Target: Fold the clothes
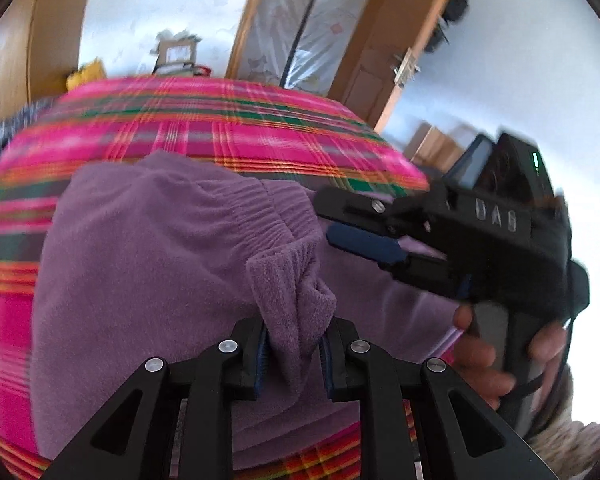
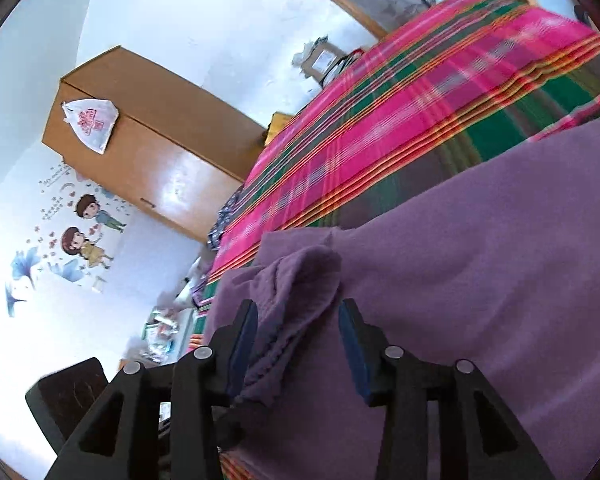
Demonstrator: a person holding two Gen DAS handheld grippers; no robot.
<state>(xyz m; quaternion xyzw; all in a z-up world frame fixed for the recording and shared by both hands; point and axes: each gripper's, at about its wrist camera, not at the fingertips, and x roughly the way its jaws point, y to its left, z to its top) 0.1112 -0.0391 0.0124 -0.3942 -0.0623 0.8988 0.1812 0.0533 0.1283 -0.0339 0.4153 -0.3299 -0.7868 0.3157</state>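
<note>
Purple fleece garment (image 1: 148, 248) lies on the plaid bed (image 1: 228, 116) near its front edge, mid-fold. Left claw (image 1: 294, 354) pinches a bunched fold; right claw (image 2: 298, 340) wide, fabric loose between. Flattening remains.

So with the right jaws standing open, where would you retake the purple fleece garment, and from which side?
Probably at the bunched fold of the purple fleece garment lying between the right gripper pads. It is raised off the plaid bedcover, so closing straight on from the near edge catches it. The left gripper already pinches the ribbed waistband corner. The flat panel offers no ridge.
</note>
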